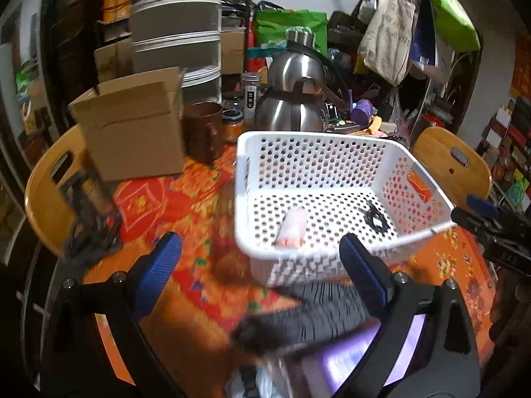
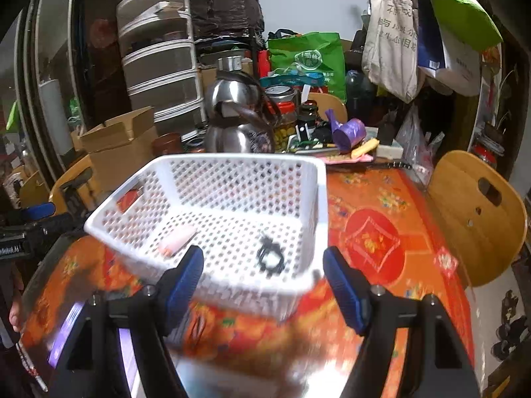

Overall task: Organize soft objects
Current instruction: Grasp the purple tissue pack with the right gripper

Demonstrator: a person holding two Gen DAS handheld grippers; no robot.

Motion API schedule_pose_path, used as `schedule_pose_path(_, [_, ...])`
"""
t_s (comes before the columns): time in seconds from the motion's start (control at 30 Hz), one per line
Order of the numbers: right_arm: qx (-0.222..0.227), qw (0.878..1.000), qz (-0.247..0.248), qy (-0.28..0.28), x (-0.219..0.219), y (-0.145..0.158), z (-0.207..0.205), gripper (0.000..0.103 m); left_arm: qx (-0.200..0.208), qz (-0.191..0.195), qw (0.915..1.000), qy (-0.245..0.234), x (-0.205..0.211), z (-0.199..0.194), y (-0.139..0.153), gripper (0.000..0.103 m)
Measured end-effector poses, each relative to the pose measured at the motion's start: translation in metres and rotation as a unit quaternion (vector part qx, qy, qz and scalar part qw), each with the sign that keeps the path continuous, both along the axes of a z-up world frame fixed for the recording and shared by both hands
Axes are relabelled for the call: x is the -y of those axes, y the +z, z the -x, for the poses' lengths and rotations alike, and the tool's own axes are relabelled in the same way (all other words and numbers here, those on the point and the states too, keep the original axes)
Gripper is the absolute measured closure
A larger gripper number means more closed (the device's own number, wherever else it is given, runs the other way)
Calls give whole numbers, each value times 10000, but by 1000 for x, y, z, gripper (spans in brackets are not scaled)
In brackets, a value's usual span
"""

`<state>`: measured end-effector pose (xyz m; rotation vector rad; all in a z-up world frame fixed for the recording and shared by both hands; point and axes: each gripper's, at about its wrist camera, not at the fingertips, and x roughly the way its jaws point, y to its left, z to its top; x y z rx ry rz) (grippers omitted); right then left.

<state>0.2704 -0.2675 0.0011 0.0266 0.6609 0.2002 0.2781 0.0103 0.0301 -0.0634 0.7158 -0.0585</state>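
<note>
A white perforated basket (image 1: pixel 332 139) (image 2: pixel 232 161) stands on the orange patterned tablecloth. Inside it lie a pale pink soft roll (image 1: pixel 293 229) (image 2: pixel 176 240) and a black looped band (image 1: pixel 373 219) (image 2: pixel 270 255). My left gripper (image 1: pixel 260 267) is open just before the basket's near wall. A blurred grey striped cloth (image 1: pixel 308 321) lies low between its blue pads, touching neither. My right gripper (image 2: pixel 265 287) is open at the basket's near corner with nothing between its pads. Each gripper shows at the edge of the other's view (image 1: pixel 491 222) (image 2: pixel 33 229).
A cardboard box (image 1: pixel 132 122), a brown mug (image 1: pixel 202 132) and a steel kettle (image 1: pixel 292 99) stand behind the basket. Wooden chair backs (image 1: pixel 49 192) (image 2: pixel 474 212) flank the table. Bags hang at the back right. A glowing purple screen (image 1: pixel 348 358) lies at the near edge.
</note>
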Motion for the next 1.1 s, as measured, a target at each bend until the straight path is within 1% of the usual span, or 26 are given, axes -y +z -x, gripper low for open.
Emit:
schedule_pose_path(0.07, [-20, 10000, -15, 16, -1, -6, 22, 29, 133, 68, 9999, 1, -8, 32, -1, 8])
schedule_pose_path(0.17, [-41, 9999, -115, 112, -5, -19, 60, 29, 267, 72, 9996, 114, -15, 74, -7, 7])
schedule_pose_path(0.27, [30, 9996, -186, 219, -12, -35, 99, 29, 389, 40, 9992, 100, -17, 119, -20, 5])
schedule_pose_path(0.37, [112, 9991, -242, 342, -21, -47, 131, 29, 460, 87, 9988, 159, -18, 149, -32, 5])
schedule_pose_path(0.43, [174, 9986, -283, 410, -25, -51, 144, 29, 455, 136, 9988, 135, -15, 168, -45, 5])
schedule_pose_path(0.53, [268, 9981, -229, 501, -35, -57, 156, 29, 526, 154, 9984, 144, -9, 185, -58, 5])
schedule_pose_path(0.67, [165, 9972, -240, 685, -45, -65, 157, 29, 394, 80, 9989, -255, 14, 191, -74, 5])
schedule_pose_path(0.73, [176, 9966, -255, 757, -48, -68, 158, 29, 422, 14, 9985, -345, 23, 195, -78, 5])
schedule_pose_path(0.83, [183, 9955, -263, 894, -52, -71, 158, 29, 453, 85, 9978, -486, 34, 193, -78, 5])
schedule_pose_path(0.9, [198, 9945, -249, 1000, -56, -73, 157, 31, 427, 92, 9974, -575, 39, 192, -81, 6])
schedule_pose_path(0.93, [206, 9940, -241, 1045, -58, -74, 158, 33, 406, 106, 9971, -641, 42, 191, -82, 8])
schedule_pose_path(1.0, [227, 9929, -215, 1146, -62, -74, 156, 39, 389, 120, 9964, -742, 47, 191, -85, 17])
schedule_pose_path(1.07, [234, 9900, -303, 1355, -65, -76, 154, 42, 347, 113, 9953, -901, 53, 185, -86, 38])
schedule_pose_path(1.1, [216, 9892, -338, 1412, -66, -77, 153, 43, 311, 91, 9948, -969, 56, 183, -89, 43])
